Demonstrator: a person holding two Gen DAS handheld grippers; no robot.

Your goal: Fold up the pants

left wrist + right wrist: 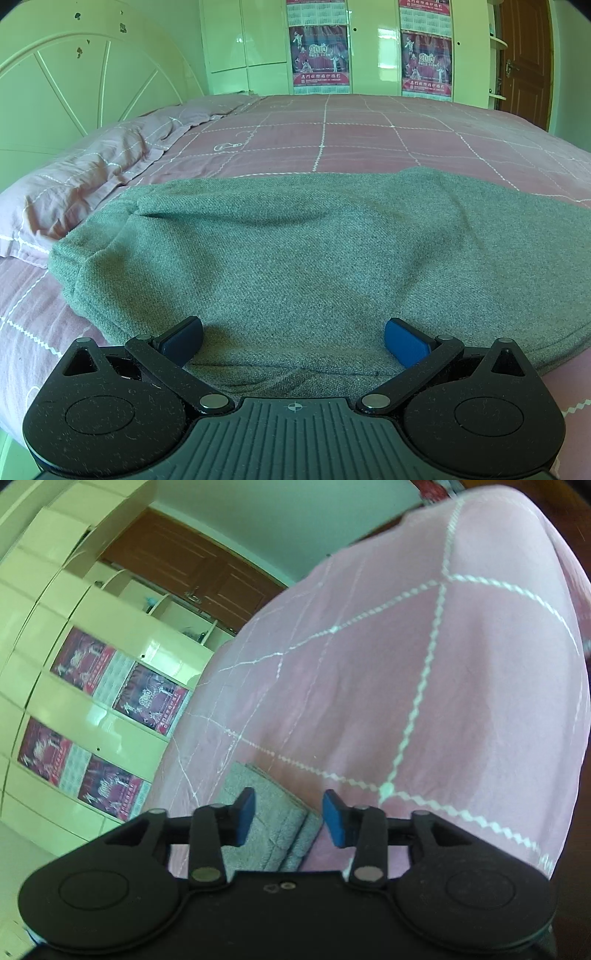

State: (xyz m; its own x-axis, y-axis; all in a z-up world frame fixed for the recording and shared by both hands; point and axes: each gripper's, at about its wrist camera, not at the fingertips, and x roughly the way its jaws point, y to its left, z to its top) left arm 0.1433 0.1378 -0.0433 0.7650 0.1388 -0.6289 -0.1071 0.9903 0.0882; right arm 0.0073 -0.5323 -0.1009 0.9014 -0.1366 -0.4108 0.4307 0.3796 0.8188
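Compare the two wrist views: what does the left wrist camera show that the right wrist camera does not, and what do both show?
Only the left wrist view shows the pale arched wooden headboard, the wrinkled pink pillow and the grey woollen pants spread wide under the open left gripper.

Only the right wrist view shows a stacked, layered edge of the pants between the open right gripper pads.

Both show the pink checked bedsheet, the red posters on the glossy wardrobe, and the brown door.
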